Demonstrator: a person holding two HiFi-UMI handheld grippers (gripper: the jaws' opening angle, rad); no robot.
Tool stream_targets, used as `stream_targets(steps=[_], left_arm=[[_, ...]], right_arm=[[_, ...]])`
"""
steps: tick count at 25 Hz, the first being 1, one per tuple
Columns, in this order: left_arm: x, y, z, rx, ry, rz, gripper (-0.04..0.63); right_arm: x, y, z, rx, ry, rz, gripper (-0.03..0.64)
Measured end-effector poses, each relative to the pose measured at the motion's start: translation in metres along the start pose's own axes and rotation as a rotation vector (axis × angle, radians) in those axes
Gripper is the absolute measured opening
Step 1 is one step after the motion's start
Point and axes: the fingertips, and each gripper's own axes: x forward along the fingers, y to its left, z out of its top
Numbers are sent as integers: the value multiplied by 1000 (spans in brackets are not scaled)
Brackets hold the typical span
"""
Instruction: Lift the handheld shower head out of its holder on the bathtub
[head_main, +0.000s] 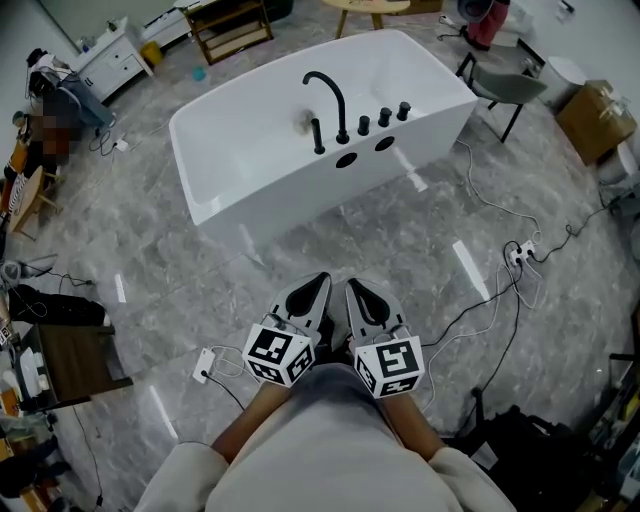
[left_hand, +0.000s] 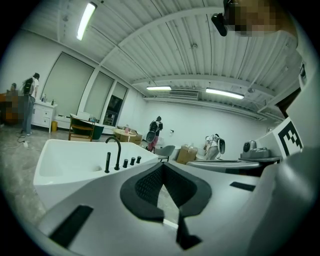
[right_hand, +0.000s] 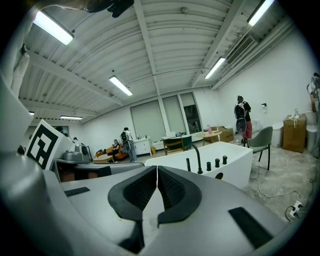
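The handheld shower head stands upright in its holder on the near rim of the bathtub, just left of the curved faucet. It lies far ahead, well apart from both grippers. The left gripper and the right gripper are closed and empty, side by side. The left one seems more in line with it.

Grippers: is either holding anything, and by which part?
Nothing held. Left gripper and right gripper are both shut and empty; the shower head stands untouched on the bathtub.
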Motion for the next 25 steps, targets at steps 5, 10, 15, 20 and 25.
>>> stream_targets(steps=[5,10,15,20,25], left_arm=[[20,14,-3,-11,6,7,5],[50,29,9,-26,-9,-6,5],[83,52,25,-32,-12,-11,5],[115,82,37,-29,7,-19,5],[132,120,57,-14,-5,-17,6]], right_arm=[[20,-13,-1,-6,19,9,18],[45,-34,9,-20,25,6,18],[80,-51,21,-24,42,12,18],[123,-64,31,-27,66,24,18],[171,-67,48,-42,77,20,18]])
